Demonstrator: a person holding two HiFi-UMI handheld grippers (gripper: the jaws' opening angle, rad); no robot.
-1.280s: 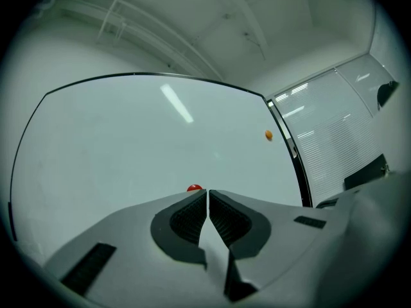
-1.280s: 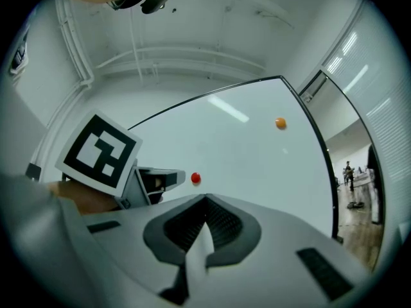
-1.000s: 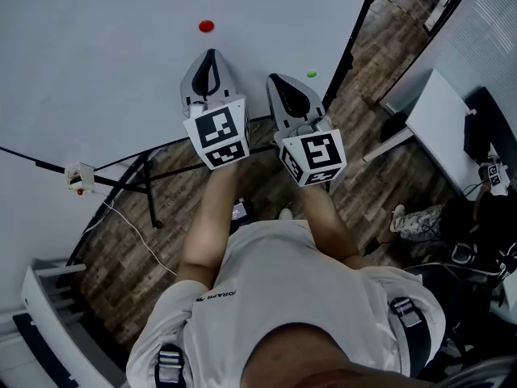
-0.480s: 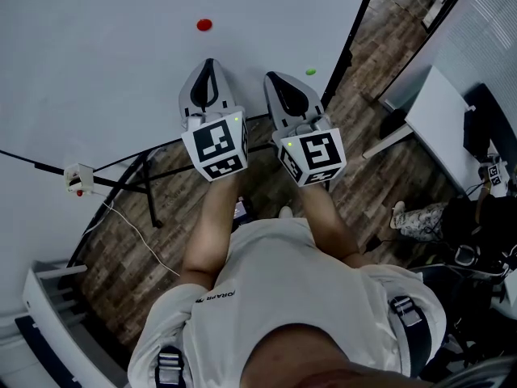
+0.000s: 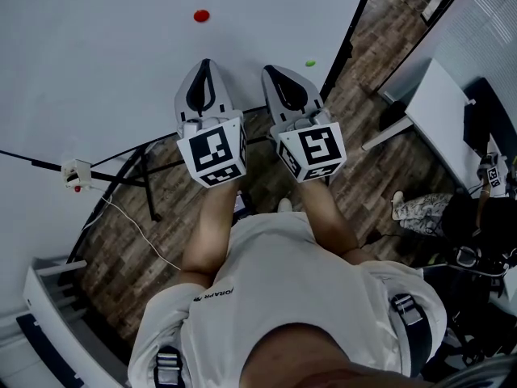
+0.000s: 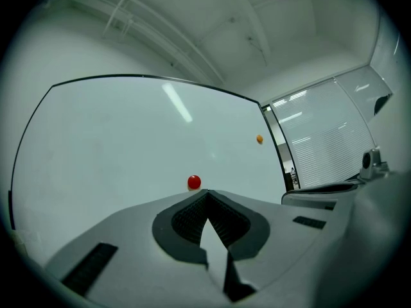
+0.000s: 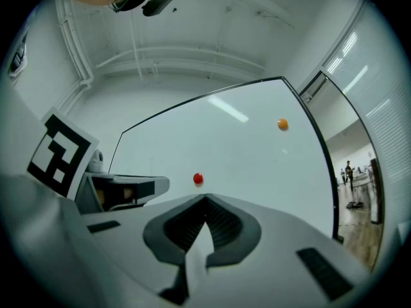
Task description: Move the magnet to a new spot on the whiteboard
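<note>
— Red magnet [image 5: 201, 15]: where do you have it from your end?
— On the whiteboard [image 5: 97, 71], far side of the scene, stuck to the bare white face. It's well apart from both tools and nothing touches it. I hold the left gripper [image 5: 207, 66] nearer to me, tips toward the board. The magnet lies beyond those tips and a touch to the left.
— And along the jaws?
— In the left gripper view the red magnet [image 6: 194, 182] shows just over the point where the left gripper [image 6: 207, 196] closes, slightly left of it. The whiteboard [image 6: 115, 146] is behind. Jaws pressed together, nothing between them.
— Right side?
— Right gripper [image 5: 271, 74] sits just beside the left one, pointing the same way. In its own view the right gripper [image 7: 205, 201] is closed tip to tip as well, empty. The red magnet [image 7: 198, 179] sits a little above and left of the tips, on the whiteboard [image 7: 244, 153].
— Anything else on the board?
— One second magnet [image 5: 309, 63], far right, near the board's dark edge and to the right of my right gripper. It reads green from the head view. The second magnet [image 6: 259, 138] looks orange in the left gripper view, and the second magnet [image 7: 282, 124] looks orange in the right gripper view too. Well apart from the red one.
</note>
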